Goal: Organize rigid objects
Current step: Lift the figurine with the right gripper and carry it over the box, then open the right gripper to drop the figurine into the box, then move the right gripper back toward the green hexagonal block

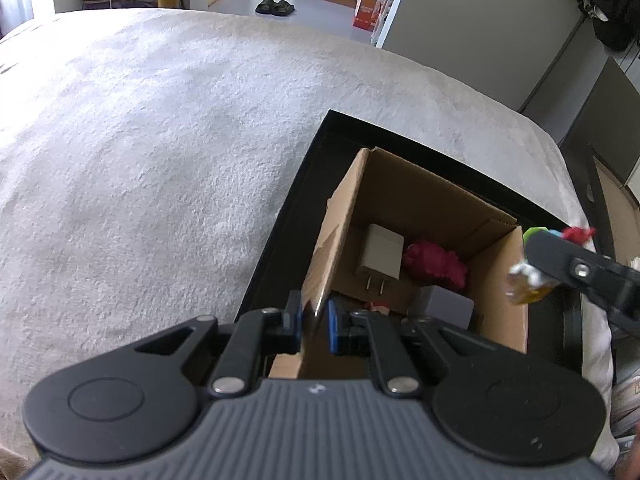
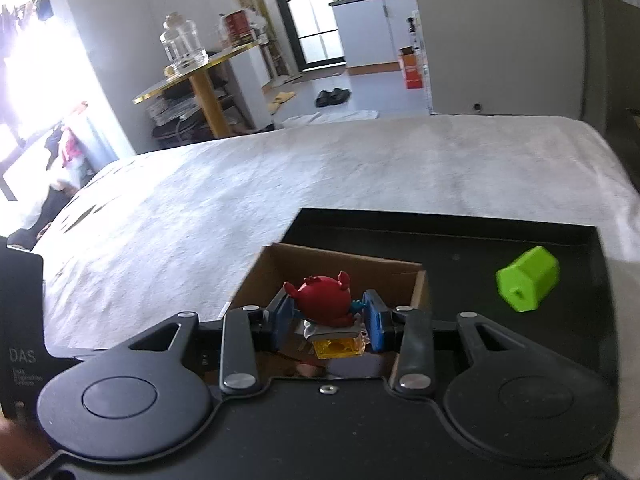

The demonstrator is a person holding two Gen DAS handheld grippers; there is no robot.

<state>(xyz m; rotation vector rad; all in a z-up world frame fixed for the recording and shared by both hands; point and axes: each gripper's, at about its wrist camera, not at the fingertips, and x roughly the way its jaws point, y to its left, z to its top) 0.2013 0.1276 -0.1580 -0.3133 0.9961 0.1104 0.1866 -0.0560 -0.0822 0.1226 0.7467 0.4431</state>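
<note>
A cardboard box [image 1: 424, 200] stands on a black tray [image 1: 280, 232] on a bed. In the box lie a white charger [image 1: 380, 252], a magenta toy [image 1: 434, 264] and a grey block [image 1: 448, 304]. My left gripper [image 1: 314, 320] is shut on the box's left wall. My right gripper [image 2: 328, 318] is shut on a red crab figure with a yellow base [image 2: 326, 304], held over the box [image 2: 344, 268]; it also shows in the left wrist view [image 1: 532, 276]. A green block [image 2: 526, 284] lies on the tray [image 2: 460, 240] to the right.
The tray sits on a grey-white blanket [image 1: 160, 160] covering the bed. Beyond the bed are a gold-edged side table with glass jars [image 2: 188, 68], slippers on the floor [image 2: 332, 97] and a dark cabinet [image 1: 600, 120] at the right.
</note>
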